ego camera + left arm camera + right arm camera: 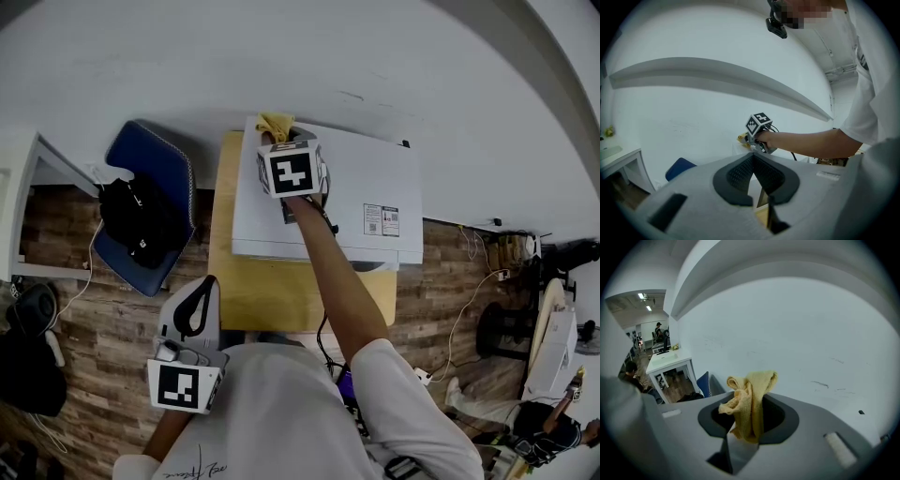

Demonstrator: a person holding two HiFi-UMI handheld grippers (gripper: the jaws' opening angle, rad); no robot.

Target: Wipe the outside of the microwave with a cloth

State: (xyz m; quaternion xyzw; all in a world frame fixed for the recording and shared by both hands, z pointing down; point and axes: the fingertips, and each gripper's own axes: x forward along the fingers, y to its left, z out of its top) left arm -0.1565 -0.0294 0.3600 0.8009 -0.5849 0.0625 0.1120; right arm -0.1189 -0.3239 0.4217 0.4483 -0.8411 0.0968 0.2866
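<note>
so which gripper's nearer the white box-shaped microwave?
Right. The right gripper, clamping a yellow cloth, is at the far top corner of the white microwave; the left gripper is back by the person's torso.

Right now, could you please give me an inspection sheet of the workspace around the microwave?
Surface: wooden table, carrying the microwave on its rear part.
Job's things: white microwave against the wall; yellow cloth at its top rear corner.
Clutter: blue chair with a black bag on it, beside the table.
Grippers: right gripper shut on the cloth; left gripper shut, empty, held low near the person's body.
Cables: black cable hanging under the right arm; white cable on the floor.
Surroundings: white wall, wood-pattern floor, white desk.
</note>
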